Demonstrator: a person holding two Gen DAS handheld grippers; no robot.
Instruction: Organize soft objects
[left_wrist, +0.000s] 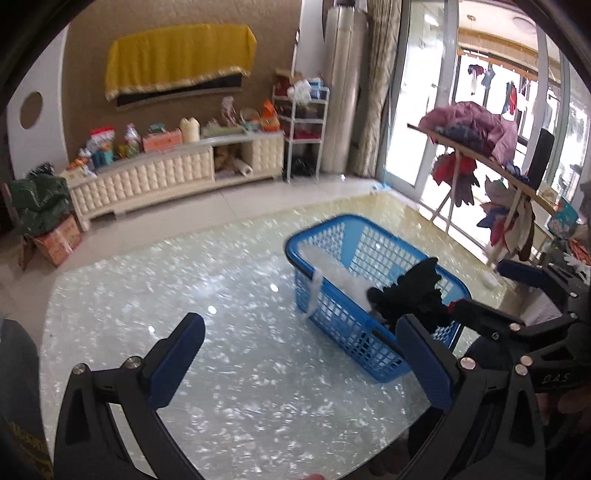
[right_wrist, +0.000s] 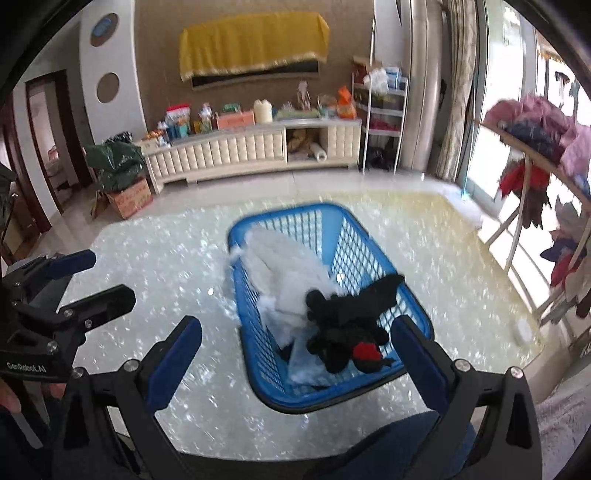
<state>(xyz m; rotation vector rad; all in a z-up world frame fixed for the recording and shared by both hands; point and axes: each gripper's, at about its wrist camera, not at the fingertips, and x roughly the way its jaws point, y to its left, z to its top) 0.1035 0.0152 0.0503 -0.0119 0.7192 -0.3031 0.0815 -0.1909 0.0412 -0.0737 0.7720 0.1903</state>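
Black plush toy lies in the blue basket on white fluffy cloth, upon the tabletop. Left claw and right claw gape apart, empty.

The table lies bare left of the basket; toys fill the basket, and a rack crowds the table's right edge
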